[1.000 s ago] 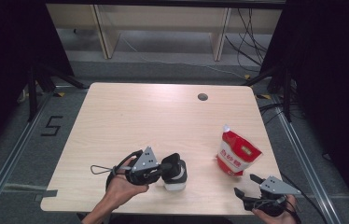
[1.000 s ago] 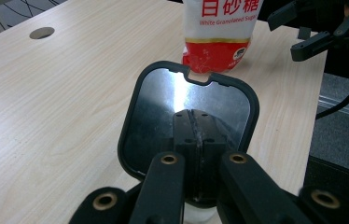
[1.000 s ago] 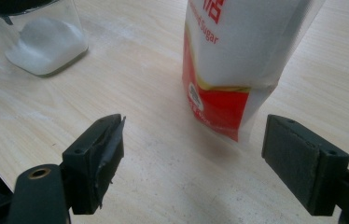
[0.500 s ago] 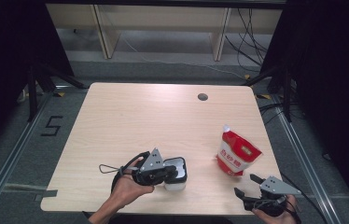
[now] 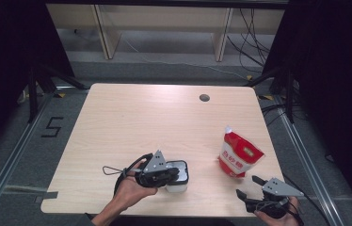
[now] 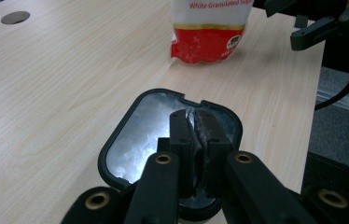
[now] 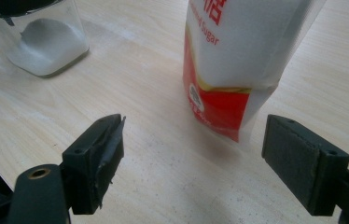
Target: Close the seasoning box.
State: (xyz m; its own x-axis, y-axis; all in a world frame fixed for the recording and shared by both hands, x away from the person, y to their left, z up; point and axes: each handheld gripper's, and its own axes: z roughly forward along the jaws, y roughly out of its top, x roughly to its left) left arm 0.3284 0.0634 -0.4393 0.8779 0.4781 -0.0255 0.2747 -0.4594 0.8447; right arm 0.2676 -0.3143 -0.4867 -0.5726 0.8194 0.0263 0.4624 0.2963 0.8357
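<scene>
A clear container (image 5: 180, 182) with white grains and a black-rimmed lid (image 6: 119, 140) stands near the table's front edge. My left gripper (image 5: 175, 173) lies over it, held by a hand. In the left gripper view its jaws (image 6: 195, 117) sit just above the lid, almost together. They have just been opening a little, and I see nothing between them. A red and white sugar bag (image 5: 240, 155) (image 6: 207, 32) (image 7: 238, 60) stands upright to the right. My right gripper (image 5: 247, 186) (image 7: 193, 140) is open at the front right corner, facing the bag without touching it.
The wooden table (image 5: 141, 122) has a round cable hole (image 5: 204, 98) at the back. Its front edge runs just under both hands. Shelving and cables lie beyond the far edge. The floor at the left bears a "5" mark (image 5: 52, 127).
My left gripper has shifted slightly to the right, further over the container's lid. The right gripper and the sugar bag have stayed where they were.
</scene>
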